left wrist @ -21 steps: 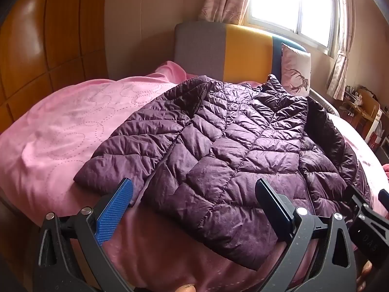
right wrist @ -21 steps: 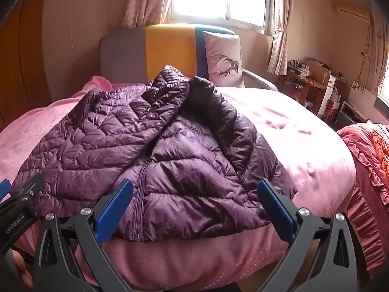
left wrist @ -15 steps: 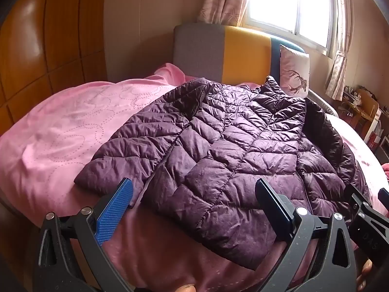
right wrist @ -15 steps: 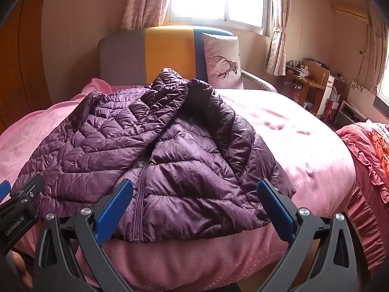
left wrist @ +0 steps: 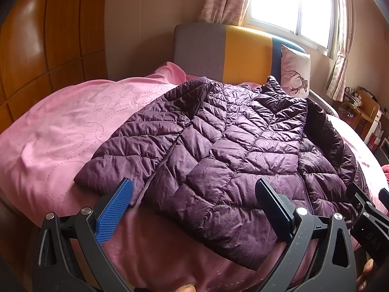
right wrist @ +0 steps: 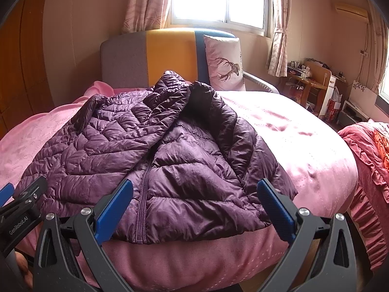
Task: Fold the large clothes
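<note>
The left gripper (left wrist: 194, 194) hangs with its blue pads spread wide and nothing between them, tilted down at the foot of the bed; the right gripper (right wrist: 194, 196) beside it is likewise released and empty. Just beyond both sets of fingertips lies the purple quilted down jacket (left wrist: 231, 146), front up on the pink bedspread (left wrist: 73, 126), hem nearest the grippers and collar farthest, toward the headboard (right wrist: 150, 56). Ahead of the left gripper is the near sleeve cuff and the left part of the hem; ahead of the right gripper are the zipper (right wrist: 142, 202) and the right hem corner, with the right front panel flopped open to show dark lining. The jacket looks light, puffy and soft, with a slick shell that will likely slide and spring back, so a pinch probably wants a firm edge: the stitched hem, a cuff or the collar, not the middle of a padded panel.
</note>
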`<action>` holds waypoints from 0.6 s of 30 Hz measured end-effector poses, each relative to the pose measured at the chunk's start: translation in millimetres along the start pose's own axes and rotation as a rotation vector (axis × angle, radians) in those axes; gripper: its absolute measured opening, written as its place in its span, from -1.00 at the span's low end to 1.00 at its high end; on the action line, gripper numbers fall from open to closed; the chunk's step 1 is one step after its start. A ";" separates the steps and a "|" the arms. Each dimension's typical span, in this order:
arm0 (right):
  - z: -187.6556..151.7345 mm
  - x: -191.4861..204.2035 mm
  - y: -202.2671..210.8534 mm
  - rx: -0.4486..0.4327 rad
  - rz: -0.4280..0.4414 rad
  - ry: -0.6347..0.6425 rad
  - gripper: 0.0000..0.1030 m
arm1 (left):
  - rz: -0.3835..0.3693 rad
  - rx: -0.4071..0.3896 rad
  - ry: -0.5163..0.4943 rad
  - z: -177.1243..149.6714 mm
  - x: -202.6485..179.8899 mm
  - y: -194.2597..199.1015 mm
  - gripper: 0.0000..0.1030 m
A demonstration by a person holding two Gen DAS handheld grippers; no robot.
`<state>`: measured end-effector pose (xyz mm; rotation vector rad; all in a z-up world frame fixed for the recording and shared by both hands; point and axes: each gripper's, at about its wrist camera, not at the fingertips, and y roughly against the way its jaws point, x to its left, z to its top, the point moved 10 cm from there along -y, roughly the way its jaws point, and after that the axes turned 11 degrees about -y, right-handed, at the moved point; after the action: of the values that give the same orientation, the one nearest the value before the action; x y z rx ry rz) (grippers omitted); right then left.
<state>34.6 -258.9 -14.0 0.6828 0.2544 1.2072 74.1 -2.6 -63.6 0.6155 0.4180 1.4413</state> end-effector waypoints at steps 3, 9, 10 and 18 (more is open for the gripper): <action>-0.1 4.9 2.7 -0.005 0.028 0.000 0.96 | -0.005 0.008 0.003 -1.7 -0.3 -2.0 0.93; -5.5 7.7 0.7 0.050 0.047 0.000 0.96 | -0.002 0.023 0.013 -6.5 3.1 -7.2 0.93; -6.4 7.8 0.2 0.063 0.053 -0.006 0.96 | -0.003 0.029 0.013 -7.6 3.5 -8.7 0.93; -5.9 11.8 -1.6 0.076 0.086 -0.012 0.96 | -0.002 0.054 0.016 -14.0 6.0 -16.5 0.93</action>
<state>37.0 -246.3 -17.5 0.7736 0.2645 1.2798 79.1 5.0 -84.1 0.6473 0.4709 1.4372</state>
